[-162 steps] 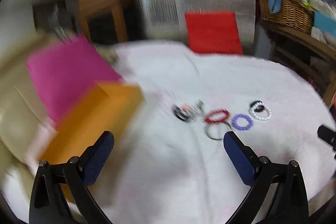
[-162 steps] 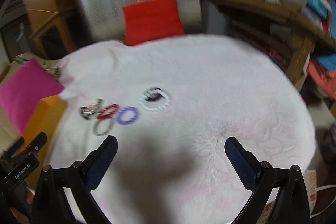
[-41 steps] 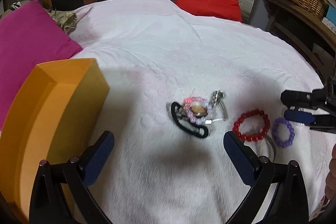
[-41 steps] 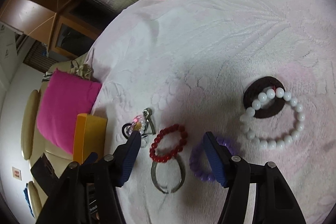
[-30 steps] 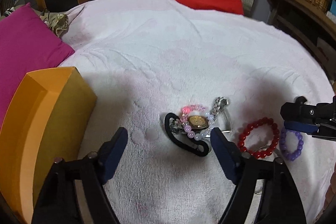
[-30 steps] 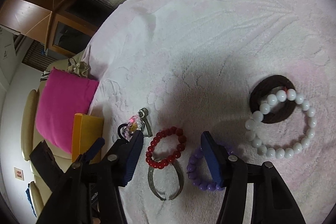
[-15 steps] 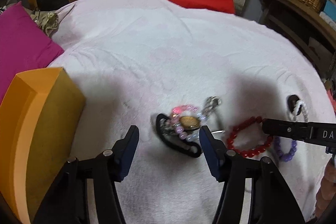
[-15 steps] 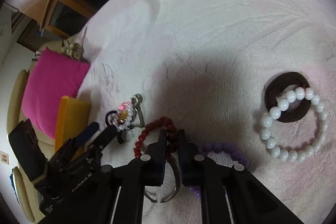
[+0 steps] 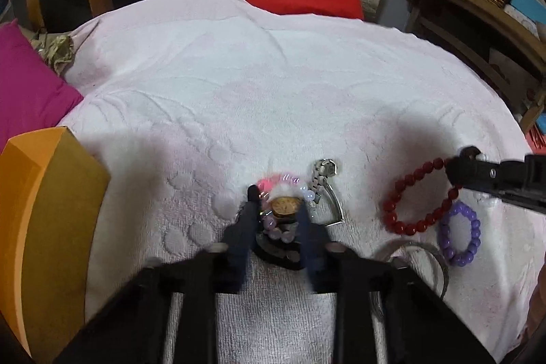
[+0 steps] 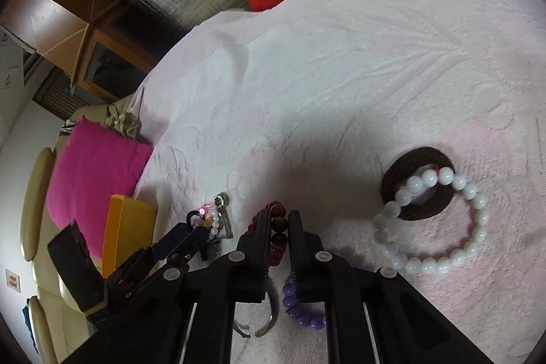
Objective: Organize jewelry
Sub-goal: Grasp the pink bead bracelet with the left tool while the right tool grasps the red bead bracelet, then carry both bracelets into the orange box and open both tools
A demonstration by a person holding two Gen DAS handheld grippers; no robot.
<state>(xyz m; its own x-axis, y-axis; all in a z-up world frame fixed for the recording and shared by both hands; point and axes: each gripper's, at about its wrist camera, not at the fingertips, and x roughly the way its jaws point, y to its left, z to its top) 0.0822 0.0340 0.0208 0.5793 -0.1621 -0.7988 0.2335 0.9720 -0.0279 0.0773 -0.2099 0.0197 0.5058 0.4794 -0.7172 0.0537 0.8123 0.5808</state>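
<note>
Both of your hand-held grippers are nearly closed over jewelry on the white towel (image 9: 273, 74) that covers the round tabletop. Your left hand-held gripper (image 9: 276, 214) has just been closing, and its blue pads now pinch the tangled cluster between them: a gold-faced watch (image 9: 286, 206) wrapped in a pink and pale bead bracelet (image 9: 283, 181), with a dark band underneath. The watch's metal strap (image 9: 324, 176) trails off to the right. Your right hand-held gripper (image 10: 277, 227) has its pads clamped on the red bead bracelet (image 10: 278, 220), which sits squeezed in the narrow gap between them. Just beside that, the purple bead bracelet (image 10: 300, 316) and a silver bangle (image 10: 256, 326) lie flat on the towel, partly under the gripper body. Farther right, the white bead bracelet (image 10: 440, 227) overlaps a dark wooden ring (image 10: 399, 179). Left of the towel, the orange box (image 9: 44, 227) stands open. No writing on the grippers or the box is readable.
</note>
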